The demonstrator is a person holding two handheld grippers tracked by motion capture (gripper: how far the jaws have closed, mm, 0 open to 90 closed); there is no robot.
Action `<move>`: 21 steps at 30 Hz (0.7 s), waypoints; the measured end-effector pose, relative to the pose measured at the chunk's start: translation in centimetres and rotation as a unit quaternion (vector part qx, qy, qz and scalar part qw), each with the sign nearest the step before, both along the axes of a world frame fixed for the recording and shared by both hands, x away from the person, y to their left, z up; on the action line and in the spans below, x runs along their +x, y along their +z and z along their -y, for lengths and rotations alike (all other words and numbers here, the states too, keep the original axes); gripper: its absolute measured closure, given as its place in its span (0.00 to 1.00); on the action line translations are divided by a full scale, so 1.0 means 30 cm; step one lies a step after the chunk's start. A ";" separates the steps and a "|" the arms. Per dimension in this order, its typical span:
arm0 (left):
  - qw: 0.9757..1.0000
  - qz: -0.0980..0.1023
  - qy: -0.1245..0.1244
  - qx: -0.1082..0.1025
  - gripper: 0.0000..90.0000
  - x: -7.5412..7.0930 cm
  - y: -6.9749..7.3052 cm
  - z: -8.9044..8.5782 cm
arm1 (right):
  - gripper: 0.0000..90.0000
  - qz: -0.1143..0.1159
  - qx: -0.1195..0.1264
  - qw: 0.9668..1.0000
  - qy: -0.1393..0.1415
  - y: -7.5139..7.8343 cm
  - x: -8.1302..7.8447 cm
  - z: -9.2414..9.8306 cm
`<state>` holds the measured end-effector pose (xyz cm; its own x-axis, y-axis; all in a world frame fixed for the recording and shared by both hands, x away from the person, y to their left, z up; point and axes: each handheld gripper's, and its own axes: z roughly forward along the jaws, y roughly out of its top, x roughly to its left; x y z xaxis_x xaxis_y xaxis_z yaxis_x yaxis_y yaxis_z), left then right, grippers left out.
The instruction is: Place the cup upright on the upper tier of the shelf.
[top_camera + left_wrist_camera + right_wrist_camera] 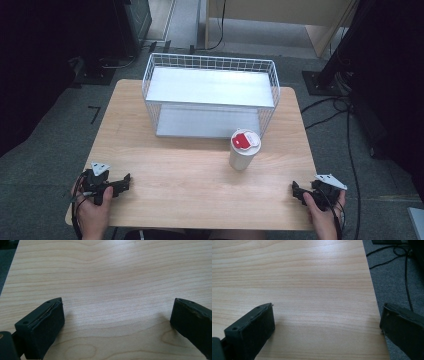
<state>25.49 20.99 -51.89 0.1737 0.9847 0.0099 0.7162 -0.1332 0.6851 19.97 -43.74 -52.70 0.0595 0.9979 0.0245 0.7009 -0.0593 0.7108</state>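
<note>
Where carpet [45, 145] surrounds, wooden table [190, 170]

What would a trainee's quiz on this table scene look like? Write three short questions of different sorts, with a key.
1. True or false: the white cup stands inside the wire rack.
2. Multiple choice: the left gripper is A) clamped on the cup, B) open over bare table, C) inside the rack.
3. Fill in: the patch on the cup's lid is coloured ____.

Key:
1. False; it stands on the table in front of the rack.
2. B; the left gripper view shows its jaws wide apart over wood. The right gripper is likewise open near the table's right edge.
3. Red.
</note>
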 end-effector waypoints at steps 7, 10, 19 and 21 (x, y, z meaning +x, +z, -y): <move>1.000 0.000 0.000 0.000 0.00 0.000 0.000 0.000 | 0.00 -0.001 0.003 1.000 -0.012 0.001 -0.004 -0.009; 1.000 0.000 0.000 0.000 0.00 0.000 0.000 0.000 | 0.00 -0.002 0.003 1.000 -0.010 0.003 0.001 -0.013; 1.000 0.001 0.003 -0.001 0.00 0.001 -0.001 0.001 | 0.00 0.028 0.017 0.999 0.001 0.041 -0.006 -0.057; 1.000 0.001 0.003 -0.001 0.00 0.001 0.000 0.001 | 0.00 0.032 0.014 0.999 0.006 0.046 -0.006 -0.076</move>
<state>25.53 20.95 -51.91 0.1687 0.9856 0.0078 0.7156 -0.1279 0.6867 19.79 -41.45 -51.31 0.0454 0.9974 0.0561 0.6553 -0.0721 0.7519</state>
